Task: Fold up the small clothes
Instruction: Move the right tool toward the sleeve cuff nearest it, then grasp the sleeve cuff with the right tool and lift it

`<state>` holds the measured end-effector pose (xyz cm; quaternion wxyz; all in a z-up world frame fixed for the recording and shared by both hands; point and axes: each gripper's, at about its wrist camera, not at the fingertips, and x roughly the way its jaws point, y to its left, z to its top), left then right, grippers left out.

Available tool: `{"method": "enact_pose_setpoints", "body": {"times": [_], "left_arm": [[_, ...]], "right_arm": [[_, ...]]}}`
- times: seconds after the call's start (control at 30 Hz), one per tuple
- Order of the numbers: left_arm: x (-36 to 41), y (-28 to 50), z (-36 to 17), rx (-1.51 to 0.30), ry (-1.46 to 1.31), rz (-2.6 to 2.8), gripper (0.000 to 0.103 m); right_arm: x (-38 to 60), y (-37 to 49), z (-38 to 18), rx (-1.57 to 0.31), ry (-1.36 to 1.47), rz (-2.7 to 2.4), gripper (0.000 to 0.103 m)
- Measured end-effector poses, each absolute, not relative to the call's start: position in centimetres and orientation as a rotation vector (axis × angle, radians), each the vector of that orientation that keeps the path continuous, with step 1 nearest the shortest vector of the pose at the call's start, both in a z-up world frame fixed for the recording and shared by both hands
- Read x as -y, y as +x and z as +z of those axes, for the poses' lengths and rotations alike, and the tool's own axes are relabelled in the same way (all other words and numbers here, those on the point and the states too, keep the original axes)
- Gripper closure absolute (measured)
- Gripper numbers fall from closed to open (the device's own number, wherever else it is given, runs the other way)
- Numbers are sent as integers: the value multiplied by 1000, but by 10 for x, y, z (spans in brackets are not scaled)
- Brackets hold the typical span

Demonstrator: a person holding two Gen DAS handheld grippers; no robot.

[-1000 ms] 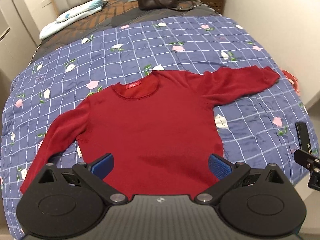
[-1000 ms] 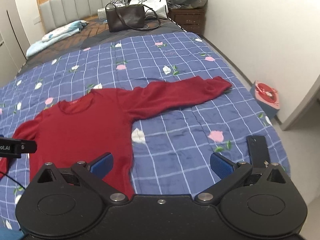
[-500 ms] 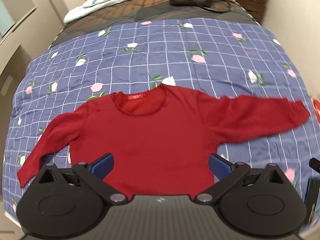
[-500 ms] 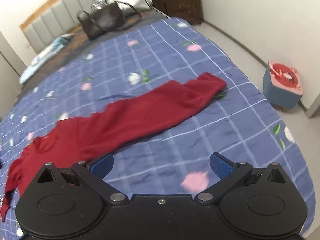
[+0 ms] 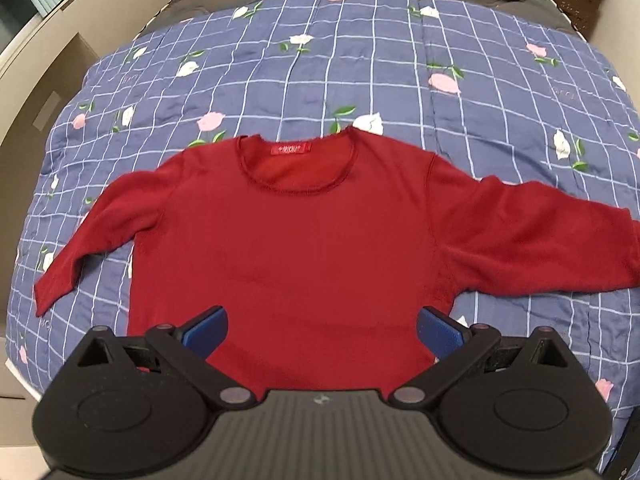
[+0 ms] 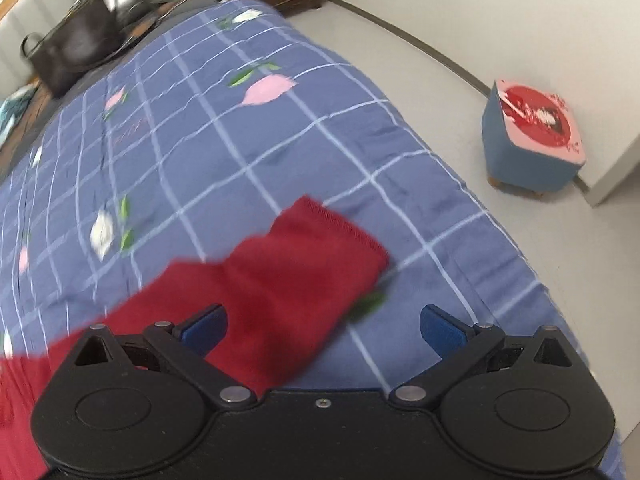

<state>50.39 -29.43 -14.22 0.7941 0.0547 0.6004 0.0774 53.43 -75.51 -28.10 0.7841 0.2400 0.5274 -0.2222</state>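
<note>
A red long-sleeved sweater (image 5: pixel 304 240) lies flat and face up on the blue checked bedspread (image 5: pixel 360 60), both sleeves spread out to the sides. My left gripper (image 5: pixel 320 326) hangs open over the sweater's lower body, its blue pads wide apart. In the right wrist view the sweater's right sleeve (image 6: pixel 288 284) runs diagonally, its cuff at the upper right. My right gripper (image 6: pixel 322 330) is open just above that sleeve near the cuff, with nothing between its fingers.
A dark handbag (image 6: pixel 76 48) sits at the head of the bed. A small blue stool with a red and pink top (image 6: pixel 534 140) stands on the floor right of the bed. The bed's right edge (image 6: pixel 520 248) is close to the right gripper.
Both grippers moved forward. The left now sits closer over the sweater's body. The right swung toward the right sleeve's cuff, which now fills the lower view.
</note>
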Motion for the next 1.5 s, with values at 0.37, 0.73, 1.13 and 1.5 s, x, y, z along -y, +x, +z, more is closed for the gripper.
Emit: {"method": "enact_pose_setpoints", "body": {"times": [0.37,0.73,1.13,1.5], "left_arm": [[281,494,-139,-1313,74,231,0],[285,491,-131,-1297,66,226,0],[283,486,-110,-1242,61,188,0],[235,470,-105,-1205,2,141,0]], "right_arm": [[766,555,-298,-1119,567,-527,37],[753,531,-263,-993,506,-501,90],[688,534,-191,-858,222,-283,91],[575,556,-124,-783,123,-68,92]]}}
